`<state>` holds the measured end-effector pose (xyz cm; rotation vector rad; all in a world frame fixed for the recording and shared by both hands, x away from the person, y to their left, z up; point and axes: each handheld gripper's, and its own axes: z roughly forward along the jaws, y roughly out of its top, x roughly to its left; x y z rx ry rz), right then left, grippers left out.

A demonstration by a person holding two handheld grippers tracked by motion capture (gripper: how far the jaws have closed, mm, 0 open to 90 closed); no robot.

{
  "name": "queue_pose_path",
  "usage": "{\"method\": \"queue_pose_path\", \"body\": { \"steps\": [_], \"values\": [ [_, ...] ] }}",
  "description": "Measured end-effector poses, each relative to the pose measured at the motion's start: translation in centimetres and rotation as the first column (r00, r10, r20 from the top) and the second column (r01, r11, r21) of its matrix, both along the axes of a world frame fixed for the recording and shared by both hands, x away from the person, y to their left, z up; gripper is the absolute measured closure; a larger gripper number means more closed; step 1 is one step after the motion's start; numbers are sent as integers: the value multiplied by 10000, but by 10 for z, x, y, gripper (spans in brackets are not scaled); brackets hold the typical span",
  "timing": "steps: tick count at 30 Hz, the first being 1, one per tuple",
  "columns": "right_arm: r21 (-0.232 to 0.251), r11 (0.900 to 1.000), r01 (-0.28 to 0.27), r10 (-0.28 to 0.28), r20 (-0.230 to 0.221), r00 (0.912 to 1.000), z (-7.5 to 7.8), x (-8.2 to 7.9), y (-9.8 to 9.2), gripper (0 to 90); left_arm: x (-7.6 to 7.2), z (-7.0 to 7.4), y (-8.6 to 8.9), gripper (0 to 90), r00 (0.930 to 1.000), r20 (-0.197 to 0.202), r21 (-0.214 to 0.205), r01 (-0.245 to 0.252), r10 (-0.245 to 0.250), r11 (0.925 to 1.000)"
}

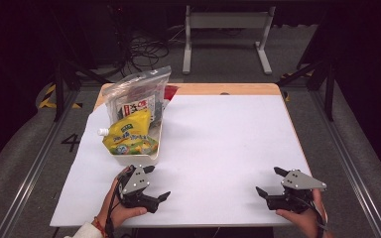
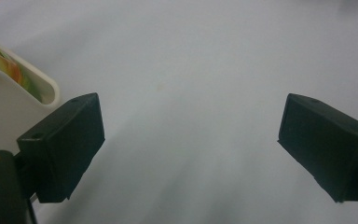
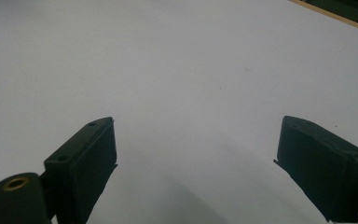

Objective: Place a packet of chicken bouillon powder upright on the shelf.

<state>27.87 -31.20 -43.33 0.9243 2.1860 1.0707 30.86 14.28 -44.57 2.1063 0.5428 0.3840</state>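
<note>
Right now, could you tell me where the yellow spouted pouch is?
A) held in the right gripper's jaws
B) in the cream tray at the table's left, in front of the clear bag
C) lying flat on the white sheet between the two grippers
B: the yellow pouch sits in the cream tray, just in front of the clear bag, while the right gripper has nothing between its jaws.

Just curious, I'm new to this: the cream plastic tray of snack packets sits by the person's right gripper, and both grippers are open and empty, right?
Not quite. The high view shows the cream plastic tray by the left gripper, not the right gripper. Both are open and empty.
</note>
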Motion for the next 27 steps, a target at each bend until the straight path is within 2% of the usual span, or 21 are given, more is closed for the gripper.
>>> {"method": "queue_pose_path", "body": {
  "steps": [6,10,14,19,27],
  "values": [
    [-2,10000,-9,9,17,10000,-1,-2,1,118,1,0,-1,70,10000,4,73,-86,86,9999],
    [-88,10000,-38,38,22,10000,-2,-2,2,118,1,0,-1,70,9999,-17,-60,-131,131,9999],
    [-167,9998,-96,96,10,10000,-2,-1,4,118,2,-2,1,70,9998,-68,105,-171,171,9998],
    [-308,9993,-195,195,-15,9998,-3,-1,9,118,2,-1,6,70,9997,-39,-107,-246,246,9996],
    [-428,9988,-239,236,-85,9997,-5,-1,10,122,4,-1,5,70,9996,-84,-48,-286,286,9996]
  ]
}}
